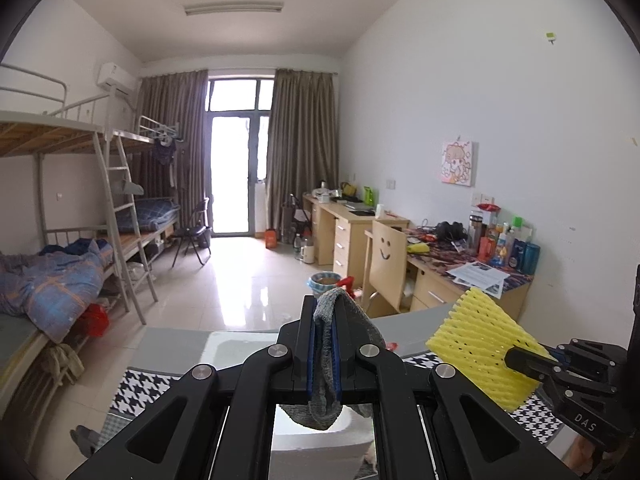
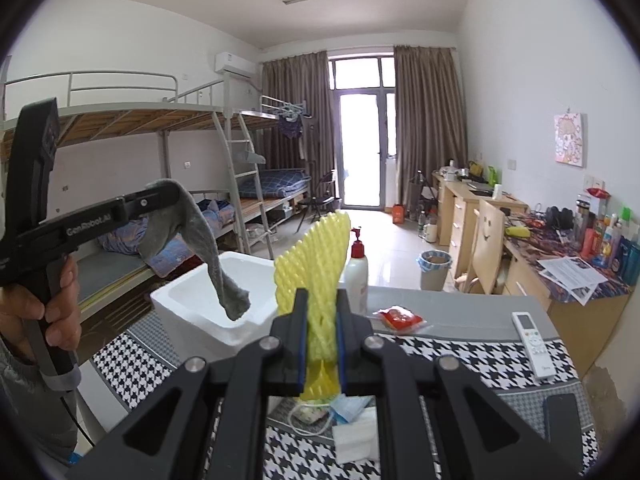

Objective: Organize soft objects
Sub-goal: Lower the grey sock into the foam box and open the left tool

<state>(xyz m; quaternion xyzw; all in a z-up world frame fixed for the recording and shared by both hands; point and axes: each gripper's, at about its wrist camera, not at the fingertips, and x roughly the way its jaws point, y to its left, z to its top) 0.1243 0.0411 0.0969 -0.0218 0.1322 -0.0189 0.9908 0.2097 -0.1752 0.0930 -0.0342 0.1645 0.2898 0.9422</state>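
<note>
My left gripper (image 1: 324, 312) is shut on a grey sock (image 1: 326, 360). In the right wrist view the sock (image 2: 208, 256) hangs from the left gripper (image 2: 168, 192) into the open top of a white foam box (image 2: 200, 316). My right gripper (image 2: 322, 304) is shut on a yellow foam net sleeve (image 2: 316, 256) and holds it upright above the table, right of the box. In the left wrist view the sleeve (image 1: 480, 348) and the right gripper (image 1: 520, 356) show at the right.
The table has a black-and-white houndstooth cloth (image 2: 440, 356). On it are a pump bottle (image 2: 357, 268), a red snack packet (image 2: 400, 317), a white remote (image 2: 532, 344), a dark phone (image 2: 564, 436), tissues and a mask (image 2: 352, 420). Bunk beds stand left, desks right.
</note>
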